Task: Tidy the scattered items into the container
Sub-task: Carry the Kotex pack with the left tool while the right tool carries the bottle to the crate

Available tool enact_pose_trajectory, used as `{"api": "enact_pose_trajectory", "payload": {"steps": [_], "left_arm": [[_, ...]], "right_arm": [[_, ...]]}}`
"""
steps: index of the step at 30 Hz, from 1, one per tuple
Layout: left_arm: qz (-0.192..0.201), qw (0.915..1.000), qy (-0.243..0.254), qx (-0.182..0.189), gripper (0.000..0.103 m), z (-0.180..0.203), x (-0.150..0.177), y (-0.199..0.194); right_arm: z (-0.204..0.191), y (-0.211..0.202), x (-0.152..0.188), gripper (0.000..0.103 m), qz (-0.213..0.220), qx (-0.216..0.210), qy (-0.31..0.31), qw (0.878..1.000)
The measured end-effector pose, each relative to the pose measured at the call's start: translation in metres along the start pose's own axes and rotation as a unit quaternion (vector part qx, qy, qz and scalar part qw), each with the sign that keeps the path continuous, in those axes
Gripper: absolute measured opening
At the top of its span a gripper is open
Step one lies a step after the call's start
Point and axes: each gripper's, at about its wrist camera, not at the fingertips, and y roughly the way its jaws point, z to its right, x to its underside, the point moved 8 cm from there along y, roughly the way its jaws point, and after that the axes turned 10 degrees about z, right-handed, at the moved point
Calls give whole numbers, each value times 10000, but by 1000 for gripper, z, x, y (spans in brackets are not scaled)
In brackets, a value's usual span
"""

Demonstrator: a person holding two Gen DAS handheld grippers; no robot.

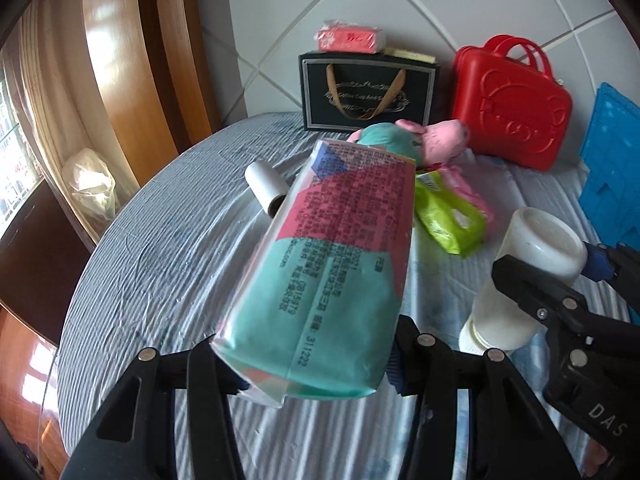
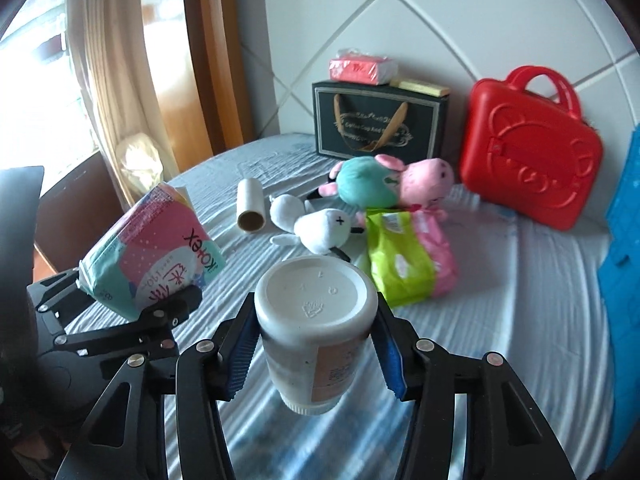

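While left gripper clamps the pad pack and right gripper clamps the jar, toys, roll, wipes remain mid-bed; nothing visibly binned yet.

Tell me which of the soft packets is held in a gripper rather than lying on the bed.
The teal and pink packet, clamped in the left gripper. The green packet and pink packet lie on the bed.

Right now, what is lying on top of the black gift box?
On the black gift box lie a red tissue pack and a flat yellowish item. The box's inside cannot be seen.
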Motion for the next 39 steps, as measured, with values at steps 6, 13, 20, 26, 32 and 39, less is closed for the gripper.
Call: {"api": "enact_pose_trajectory", "payload": {"steps": [6, 13, 20, 26, 32, 39], "left_arm": [[166, 9998, 47, 125, 48, 35, 0, -39], [507, 9953, 221, 800, 48, 87, -16, -83], [835, 9851, 366, 1458, 48, 158, -43, -128], [1312, 9726, 601, 1825, 48, 239, -73, -179], [1782, 9584, 575, 2154, 48, 365, -104, -239], [1430, 9587, 586, 2389, 48, 524, -107, -299]], "right_arm": [[19, -54, -1, 53, 240, 118, 2, 9996], [49, -123, -16, 53, 650, 821, 39, 9945], [96, -200, -37, 52, 1030, 1661, 103, 9807], [162, -286, -59, 52, 1662, 2198, 401, 9604], [255, -382, -66, 52, 2149, 2543, 393, 9421], [391, -458, -37, 52, 1891, 2722, 417, 9425]]}}
